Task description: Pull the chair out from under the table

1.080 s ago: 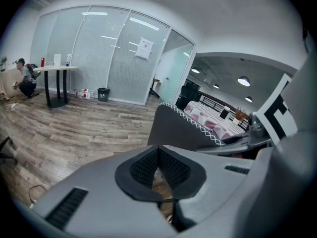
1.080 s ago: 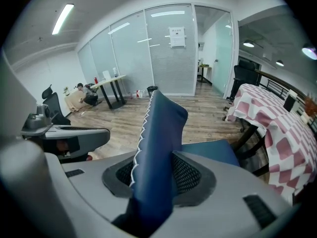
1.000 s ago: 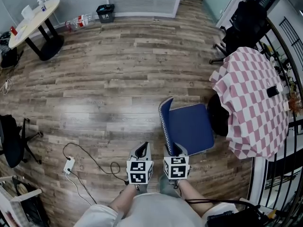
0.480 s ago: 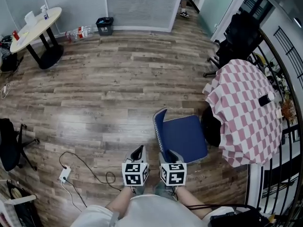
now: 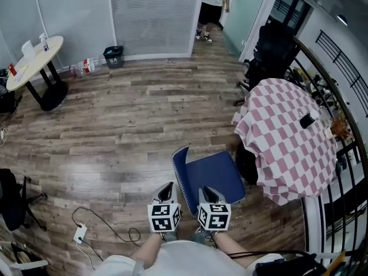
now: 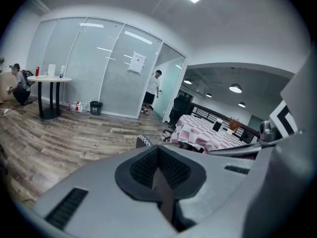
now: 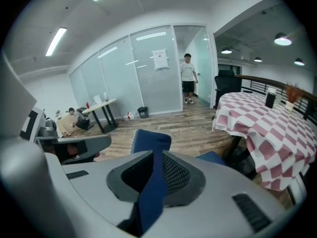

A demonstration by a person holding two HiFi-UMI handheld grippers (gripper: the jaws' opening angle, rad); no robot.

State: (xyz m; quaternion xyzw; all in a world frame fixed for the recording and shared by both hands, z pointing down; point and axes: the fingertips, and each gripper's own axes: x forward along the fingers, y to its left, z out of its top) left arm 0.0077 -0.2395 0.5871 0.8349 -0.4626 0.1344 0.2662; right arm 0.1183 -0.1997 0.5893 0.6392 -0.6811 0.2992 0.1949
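The blue fabric chair [image 5: 213,177] stood out beside the pink-checked clothed table [image 5: 287,137], so the pull looked finished. The left gripper [image 5: 165,191] had its jaws together on nothing. The right gripper [image 5: 208,194] had just narrowed to an empty slit, so only backing away seemed left.

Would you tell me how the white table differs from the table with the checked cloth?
The white table has an uncovered top and dark legs; the checked table is draped in pink-and-white cloth. The white table stands by the glass wall, the checked table by the railing. Both look round.
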